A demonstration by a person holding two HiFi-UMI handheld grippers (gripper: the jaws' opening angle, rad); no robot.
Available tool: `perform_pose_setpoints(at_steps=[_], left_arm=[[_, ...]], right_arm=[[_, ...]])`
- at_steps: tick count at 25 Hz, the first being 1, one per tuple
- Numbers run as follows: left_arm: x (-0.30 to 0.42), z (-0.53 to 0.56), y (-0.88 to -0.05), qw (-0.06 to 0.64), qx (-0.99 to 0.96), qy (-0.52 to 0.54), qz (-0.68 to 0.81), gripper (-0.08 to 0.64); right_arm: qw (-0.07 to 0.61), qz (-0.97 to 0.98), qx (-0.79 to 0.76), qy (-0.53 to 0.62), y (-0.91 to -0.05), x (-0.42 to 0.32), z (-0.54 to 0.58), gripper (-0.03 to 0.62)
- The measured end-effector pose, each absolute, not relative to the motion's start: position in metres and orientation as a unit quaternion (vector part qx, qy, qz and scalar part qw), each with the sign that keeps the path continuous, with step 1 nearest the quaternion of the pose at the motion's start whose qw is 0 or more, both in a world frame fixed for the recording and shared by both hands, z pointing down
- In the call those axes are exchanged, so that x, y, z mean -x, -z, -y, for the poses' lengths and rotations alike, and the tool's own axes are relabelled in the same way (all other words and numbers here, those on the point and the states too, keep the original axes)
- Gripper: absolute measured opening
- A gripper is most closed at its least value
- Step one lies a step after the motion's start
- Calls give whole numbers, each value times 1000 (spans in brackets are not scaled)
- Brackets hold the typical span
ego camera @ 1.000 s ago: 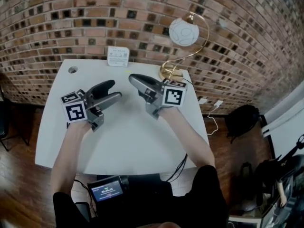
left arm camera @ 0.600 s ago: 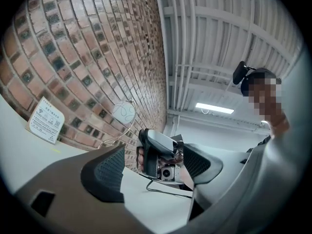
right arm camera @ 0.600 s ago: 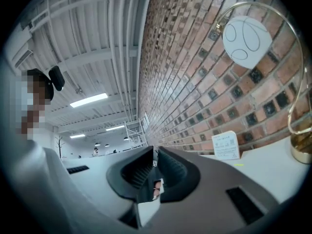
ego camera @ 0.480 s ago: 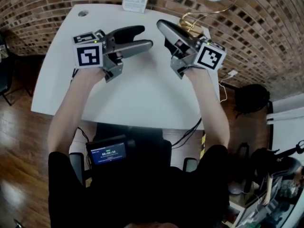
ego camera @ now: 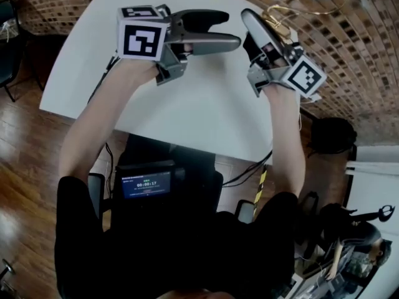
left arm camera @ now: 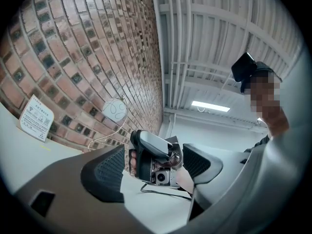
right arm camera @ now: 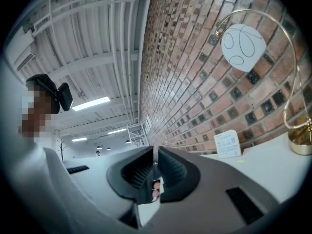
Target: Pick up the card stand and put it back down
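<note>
We held the left tongs apart and empty and the right tongs almost together on nothing, both raised over the white worktop. The card stand stood at the far edge, by the brick wall. We judged it best to lower, approach with tongs wide, and pinch the stand gently.

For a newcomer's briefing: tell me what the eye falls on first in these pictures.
First come the two grippers with black-and-white marker cubes, held over the white table: the left gripper with its jaws wide apart, the right gripper with its jaws nearly together, both empty. Next is the gold arched lamp with its white globe against the brick wall, and the small card stand at the wall's foot.
</note>
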State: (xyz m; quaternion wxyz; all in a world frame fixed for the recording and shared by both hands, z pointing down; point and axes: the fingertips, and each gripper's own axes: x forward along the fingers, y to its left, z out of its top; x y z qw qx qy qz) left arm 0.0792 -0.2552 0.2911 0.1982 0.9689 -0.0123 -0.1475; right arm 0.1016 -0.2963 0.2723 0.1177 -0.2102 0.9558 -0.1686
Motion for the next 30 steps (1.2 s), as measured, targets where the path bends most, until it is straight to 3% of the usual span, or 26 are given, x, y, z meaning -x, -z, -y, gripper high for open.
perform_pose_setpoints(at_steps=[30], left_arm=[[-45,121,-281,155,-971,179,38,373]], right_arm=[[141,-963,213,82,-263,-89,146,41]])
